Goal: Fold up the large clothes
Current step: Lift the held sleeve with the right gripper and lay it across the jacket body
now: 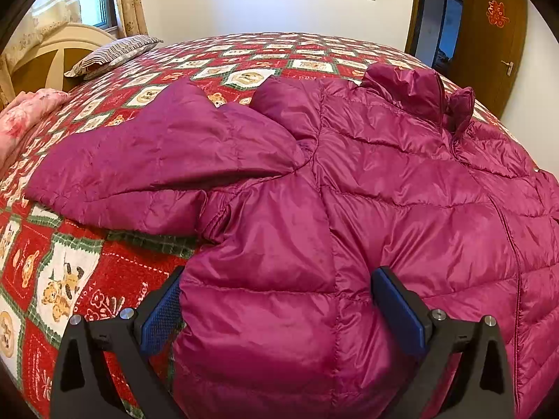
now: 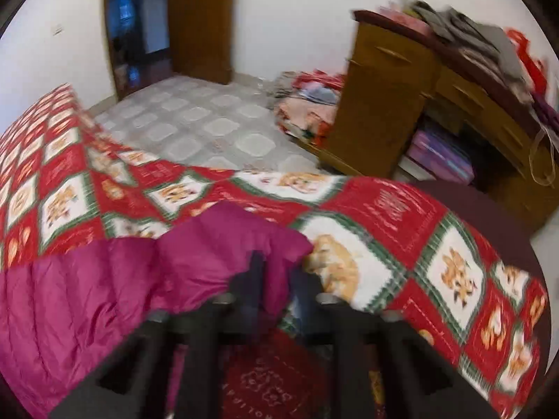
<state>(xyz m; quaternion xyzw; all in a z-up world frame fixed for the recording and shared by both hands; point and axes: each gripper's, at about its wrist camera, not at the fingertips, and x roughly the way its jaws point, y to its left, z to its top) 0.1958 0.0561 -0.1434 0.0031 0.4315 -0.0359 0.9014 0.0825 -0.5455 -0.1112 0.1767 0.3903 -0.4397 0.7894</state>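
Note:
A magenta puffer jacket [image 1: 384, 181] lies spread on the bed's red patterned quilt [image 1: 70, 272], collar towards the far side. One sleeve [image 1: 146, 160] is folded out to the left. My left gripper [image 1: 276, 279] stands wide over the near hem, which bulges between the blue pads [image 1: 160, 314]; I cannot see them squeezing it. In the blurred right wrist view, the other sleeve's end [image 2: 227, 244] lies on the quilt [image 2: 401, 230]. My right gripper [image 2: 279, 269] has its fingers close together, with a strip of that sleeve pinched between them.
A striped pillow [image 1: 111, 54] and a pink blanket [image 1: 24, 115] lie at the bed's head. Beyond the bed's edge are a tiled floor [image 2: 209, 122], a pile of cloth [image 2: 307, 104], a cluttered wooden desk [image 2: 401, 104] and a brown door [image 2: 199, 17].

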